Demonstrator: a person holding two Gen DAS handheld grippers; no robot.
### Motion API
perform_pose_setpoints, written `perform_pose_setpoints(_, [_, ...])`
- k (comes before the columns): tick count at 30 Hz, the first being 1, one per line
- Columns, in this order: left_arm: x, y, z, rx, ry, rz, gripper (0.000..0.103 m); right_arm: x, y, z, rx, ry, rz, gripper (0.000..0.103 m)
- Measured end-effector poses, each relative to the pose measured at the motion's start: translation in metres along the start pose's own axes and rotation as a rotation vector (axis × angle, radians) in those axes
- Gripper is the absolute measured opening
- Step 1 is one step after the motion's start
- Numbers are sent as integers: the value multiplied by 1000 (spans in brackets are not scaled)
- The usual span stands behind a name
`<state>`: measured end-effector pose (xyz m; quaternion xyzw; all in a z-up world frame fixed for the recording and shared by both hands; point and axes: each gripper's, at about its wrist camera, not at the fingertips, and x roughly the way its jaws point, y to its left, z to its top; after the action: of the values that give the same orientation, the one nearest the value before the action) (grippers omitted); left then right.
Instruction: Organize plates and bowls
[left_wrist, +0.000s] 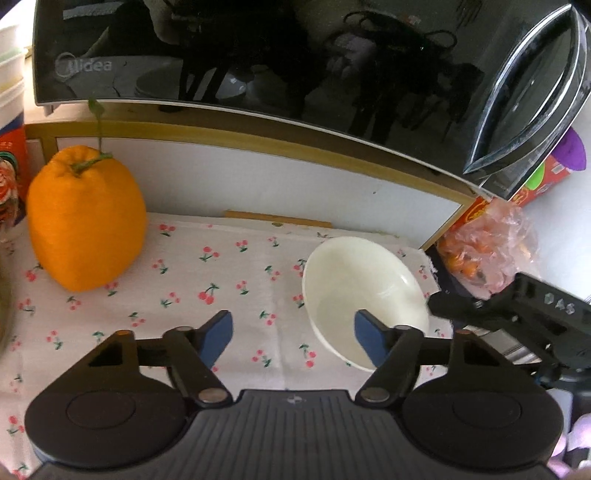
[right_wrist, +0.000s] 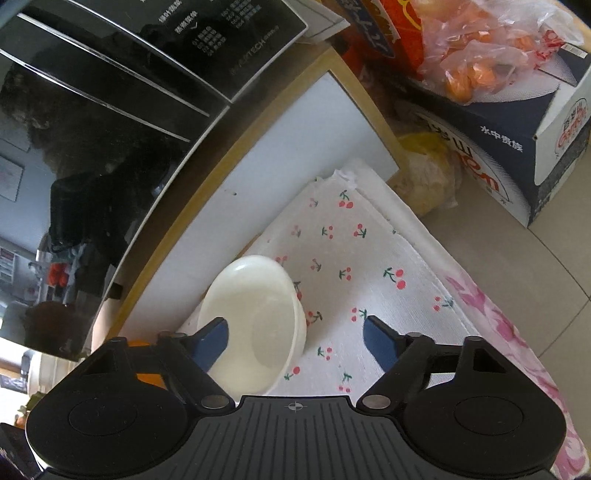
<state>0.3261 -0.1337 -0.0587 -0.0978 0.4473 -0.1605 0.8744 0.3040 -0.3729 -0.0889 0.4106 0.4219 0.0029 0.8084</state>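
So both are closing in on the white bowl (left_wrist: 364, 295) sitting on the cherry cloth (left_wrist: 229, 280). Left hand-held gripper (left_wrist: 293, 338) and right hand-held gripper (right_wrist: 295, 341) are both partly open, holding nothing. Next, I'd guess, one straddles the rim and squeezes. No plates in view; microwave (left_wrist: 258, 55) is just dark reflections.

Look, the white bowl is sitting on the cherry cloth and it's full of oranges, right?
Not quite. The white bowl does sit on the cherry cloth, but it is empty, as the left wrist view shows. The one big orange stands apart on the cloth.
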Motion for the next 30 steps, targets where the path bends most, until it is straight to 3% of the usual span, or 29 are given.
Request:
perform_pose_setpoints(16, [14,1,-3,-41,43,-67,23,16,13,-6,-57,10,-8,24])
perform_pose_setpoints(19, [13,0,-2,-35,45,-77,14,18,18,-8,-74,7,-13,18])
perform_pose_setpoints(30, [-3,1,-2,-12,30,-78,13,8,23,-11,-64,10,-7,14])
